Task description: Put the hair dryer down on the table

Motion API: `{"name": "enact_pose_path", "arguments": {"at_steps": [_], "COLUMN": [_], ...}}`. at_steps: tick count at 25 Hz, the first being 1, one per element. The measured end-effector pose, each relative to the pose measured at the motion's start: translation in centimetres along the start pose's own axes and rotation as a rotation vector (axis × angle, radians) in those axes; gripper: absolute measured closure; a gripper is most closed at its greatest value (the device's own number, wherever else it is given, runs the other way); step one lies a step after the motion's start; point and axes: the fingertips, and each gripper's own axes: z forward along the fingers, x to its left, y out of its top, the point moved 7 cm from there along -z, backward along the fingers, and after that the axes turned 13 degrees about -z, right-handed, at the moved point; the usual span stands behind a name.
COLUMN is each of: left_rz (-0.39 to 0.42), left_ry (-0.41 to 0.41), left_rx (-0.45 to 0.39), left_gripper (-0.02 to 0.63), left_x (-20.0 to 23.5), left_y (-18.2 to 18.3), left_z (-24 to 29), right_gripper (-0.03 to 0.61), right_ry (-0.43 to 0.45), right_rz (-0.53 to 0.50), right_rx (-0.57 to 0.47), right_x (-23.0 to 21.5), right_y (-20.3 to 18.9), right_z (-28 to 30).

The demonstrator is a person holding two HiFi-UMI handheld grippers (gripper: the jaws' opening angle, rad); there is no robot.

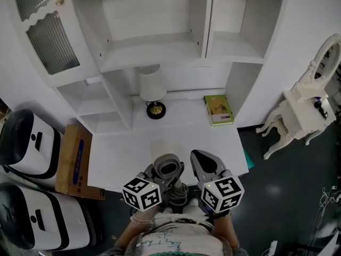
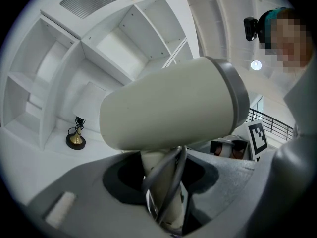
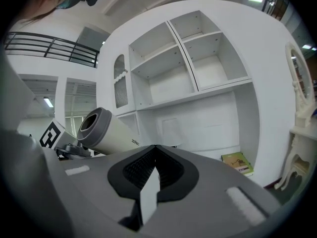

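Note:
A cream hair dryer (image 1: 166, 163) with a grey rear end is held over the front edge of the white table (image 1: 181, 135). My left gripper (image 1: 162, 179) is shut on its handle. In the left gripper view the barrel (image 2: 168, 108) lies across the top of the jaws, while the handle and a loop of grey cord run down between them at the left gripper (image 2: 163, 182). My right gripper (image 1: 205, 163) is just to the right, shut with nothing in it. From the right gripper (image 3: 151, 180) the hair dryer (image 3: 106, 130) shows at the left.
A small lamp (image 1: 153, 92) and a green book (image 1: 218, 110) stand at the back of the table under white shelves (image 1: 154, 47). A cardboard box (image 1: 74, 161) and two white appliances (image 1: 26, 143) sit to the left. A white dressing table (image 1: 303, 111) is at the right.

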Motion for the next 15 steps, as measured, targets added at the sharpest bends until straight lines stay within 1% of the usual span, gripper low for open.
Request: {"name": "enact_pose_path", "arguments": {"at_steps": [15], "left_rz": [-0.016], "left_ry": [0.088], "left_rx": [-0.075], "left_gripper": [0.441], "left_x": [-1.0], "left_y": [-0.4], "left_z": [3.6], "right_gripper": [0.551], "right_ry": [0.111], "right_rz": [-0.029], "right_rx": [-0.002], "right_x": [-4.7], "right_y": [0.0], "right_z": [0.6]}}
